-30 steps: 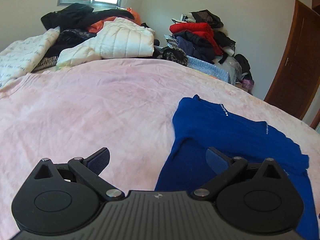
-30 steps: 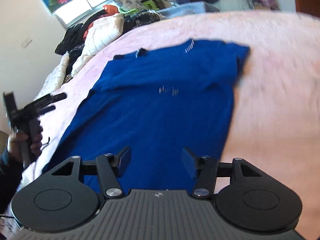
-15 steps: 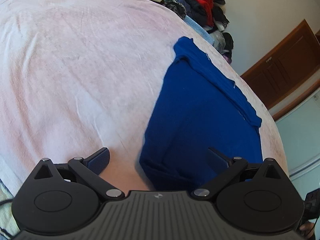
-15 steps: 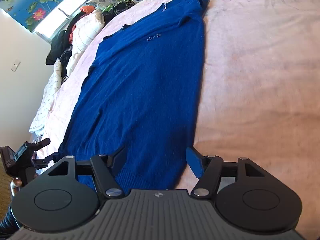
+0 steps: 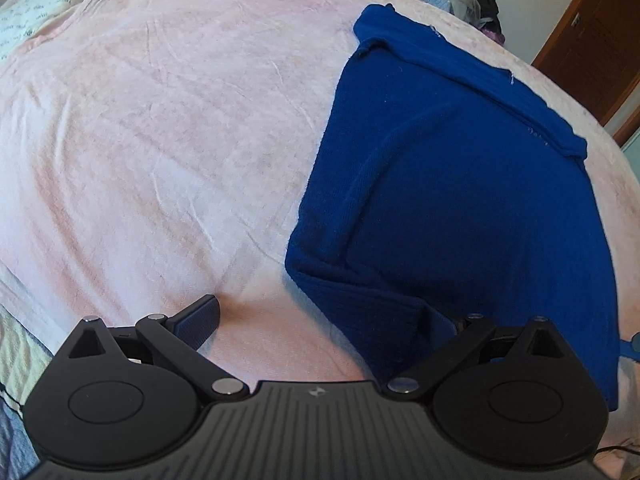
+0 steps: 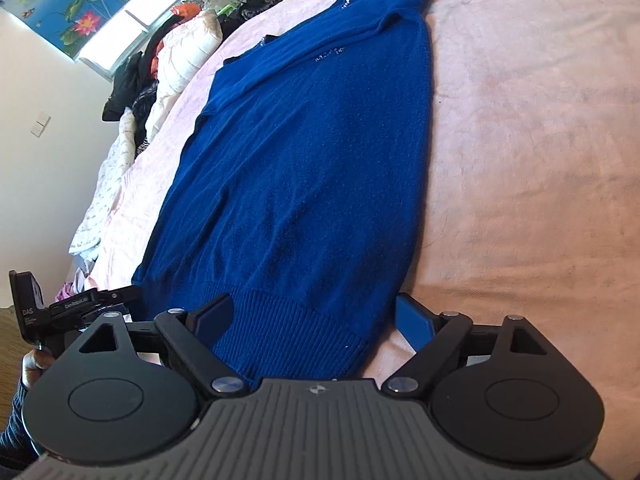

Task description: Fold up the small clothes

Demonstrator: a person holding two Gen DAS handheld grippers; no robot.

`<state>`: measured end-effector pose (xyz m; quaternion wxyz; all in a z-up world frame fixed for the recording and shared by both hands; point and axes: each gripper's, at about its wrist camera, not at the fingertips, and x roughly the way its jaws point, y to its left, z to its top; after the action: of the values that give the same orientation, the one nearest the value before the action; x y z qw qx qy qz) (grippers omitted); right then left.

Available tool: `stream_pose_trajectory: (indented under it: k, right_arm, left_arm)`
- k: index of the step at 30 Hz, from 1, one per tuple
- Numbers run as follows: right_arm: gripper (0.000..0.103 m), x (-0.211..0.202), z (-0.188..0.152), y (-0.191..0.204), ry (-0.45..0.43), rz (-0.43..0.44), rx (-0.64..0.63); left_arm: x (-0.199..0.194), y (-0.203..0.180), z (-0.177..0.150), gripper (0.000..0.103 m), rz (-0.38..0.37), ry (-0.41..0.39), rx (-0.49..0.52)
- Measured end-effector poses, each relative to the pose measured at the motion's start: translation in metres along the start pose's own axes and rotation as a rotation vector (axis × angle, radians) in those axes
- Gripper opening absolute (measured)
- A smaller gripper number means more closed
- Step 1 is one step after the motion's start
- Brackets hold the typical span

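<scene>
A dark blue knit sweater (image 5: 460, 184) lies flat on a pink bedspread (image 5: 160, 120), collar far, ribbed hem near. It also shows in the right wrist view (image 6: 312, 152). My left gripper (image 5: 326, 320) is open at the hem's left corner, left finger on the bedspread, right finger hidden under the blue fabric. My right gripper (image 6: 314, 320) is open and straddles the hem's right corner (image 6: 296, 340), one finger on each side. The left gripper (image 6: 100, 300) shows in the right wrist view at the hem's other corner.
Piled clothes and white quilted jackets (image 6: 176, 60) lie at the bed's far end under a window (image 6: 128, 28). A brown wooden door (image 5: 592, 40) stands at the far right. The bed's near edge runs below both grippers.
Both grippers have dropped down and moved in to the sweater's hem corners. The right gripper's jaws have opened wider around the hem. The sweater has not moved.
</scene>
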<state>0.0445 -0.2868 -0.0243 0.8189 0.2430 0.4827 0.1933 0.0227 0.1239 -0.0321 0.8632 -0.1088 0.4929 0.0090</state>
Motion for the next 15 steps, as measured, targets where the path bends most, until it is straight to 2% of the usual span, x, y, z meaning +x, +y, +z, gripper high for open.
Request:
stream_pose_trajectory:
  k: [4,15]
  right_arm:
    - [0.090,0.000,-0.001,-0.001,-0.005,0.009,0.001]
    - [0.090,0.000,-0.007,0.003,-0.028,-0.001,-0.035]
  left_arm:
    - [0.003,-0.018,-0.007,0.103,0.077,-0.012,0.074]
    - [0.000,-0.022,-0.014,0.100,0.105,-0.039,0.115]
